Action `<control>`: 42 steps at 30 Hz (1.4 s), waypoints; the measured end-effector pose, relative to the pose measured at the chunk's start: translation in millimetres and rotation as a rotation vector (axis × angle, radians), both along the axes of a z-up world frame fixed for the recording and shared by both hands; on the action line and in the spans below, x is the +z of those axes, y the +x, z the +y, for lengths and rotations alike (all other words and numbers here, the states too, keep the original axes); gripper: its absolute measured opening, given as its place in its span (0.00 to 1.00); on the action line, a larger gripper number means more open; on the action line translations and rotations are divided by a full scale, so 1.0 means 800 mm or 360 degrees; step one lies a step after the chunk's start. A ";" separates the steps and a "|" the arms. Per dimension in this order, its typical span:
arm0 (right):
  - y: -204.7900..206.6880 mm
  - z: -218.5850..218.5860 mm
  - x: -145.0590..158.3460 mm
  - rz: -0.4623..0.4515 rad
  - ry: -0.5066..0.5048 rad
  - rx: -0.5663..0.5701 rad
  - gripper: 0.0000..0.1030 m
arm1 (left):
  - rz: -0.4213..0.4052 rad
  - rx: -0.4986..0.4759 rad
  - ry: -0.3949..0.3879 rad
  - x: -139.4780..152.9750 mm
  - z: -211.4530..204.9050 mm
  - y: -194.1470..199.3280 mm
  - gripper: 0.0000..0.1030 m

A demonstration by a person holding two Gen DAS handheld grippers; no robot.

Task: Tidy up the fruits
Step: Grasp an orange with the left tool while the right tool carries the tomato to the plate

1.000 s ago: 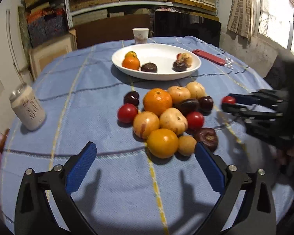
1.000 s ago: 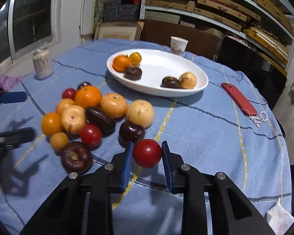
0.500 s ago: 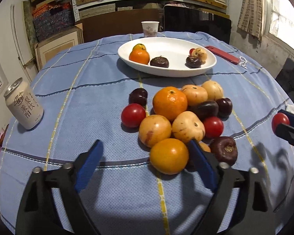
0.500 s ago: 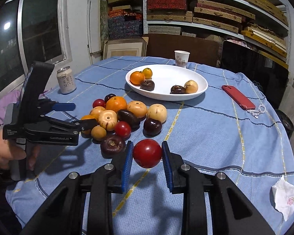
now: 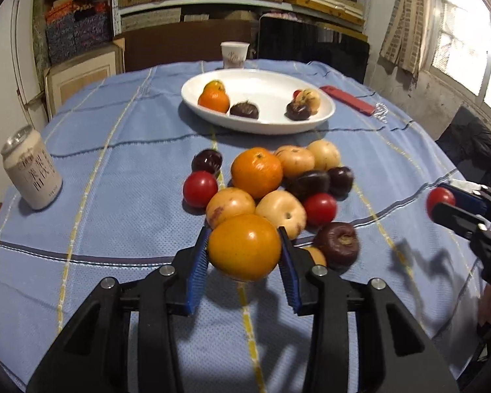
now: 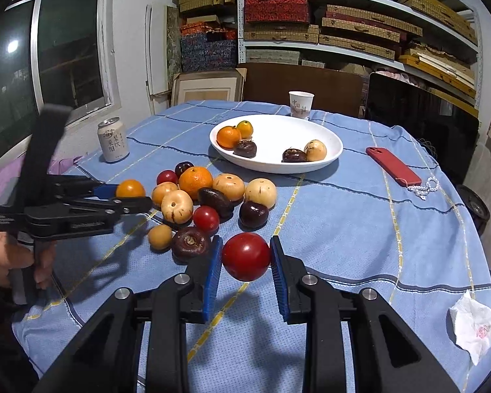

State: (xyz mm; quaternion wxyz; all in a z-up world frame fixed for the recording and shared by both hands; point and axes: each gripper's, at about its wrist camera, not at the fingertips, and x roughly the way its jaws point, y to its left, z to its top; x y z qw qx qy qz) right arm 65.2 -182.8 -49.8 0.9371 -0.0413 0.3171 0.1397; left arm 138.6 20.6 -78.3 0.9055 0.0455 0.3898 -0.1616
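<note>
My left gripper (image 5: pixel 244 250) is shut on an orange (image 5: pixel 244 251) and holds it just above the cloth at the near edge of the fruit pile (image 5: pixel 271 183). My right gripper (image 6: pixel 245 257) is shut on a red tomato (image 6: pixel 246 256), held above the table near the pile (image 6: pixel 209 196). The tomato also shows in the left wrist view (image 5: pixel 440 200), and the orange in the right wrist view (image 6: pixel 130 189). A white plate (image 5: pixel 268 127) at the back holds several fruits; it also shows in the right wrist view (image 6: pixel 334 144).
A drink can (image 5: pixel 32 172) stands at the left. A paper cup (image 6: pixel 300 104) stands behind the plate. A red phone (image 6: pixel 392 165) with a bead chain lies at the right. A crumpled tissue (image 6: pixel 476 326) lies at the near right edge.
My left gripper moved forward to the pile and closed on the near orange, lifting it slightly. My right gripper rose and drew back, still holding the tomato.
</note>
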 end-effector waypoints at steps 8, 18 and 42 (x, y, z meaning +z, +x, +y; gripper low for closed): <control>0.010 0.000 0.063 -0.0237 -0.0055 -0.0010 0.28 | -0.0147 -0.0071 -0.0103 0.095 -0.011 0.008 0.38; 0.167 0.000 0.054 -0.0096 -0.0024 -0.0149 0.29 | 0.0100 0.0097 -0.0365 0.066 -0.023 0.175 0.38; 0.265 0.010 -0.016 0.0012 -0.0111 -0.0167 0.63 | 0.0174 0.0175 -0.0374 0.008 -0.040 0.245 0.73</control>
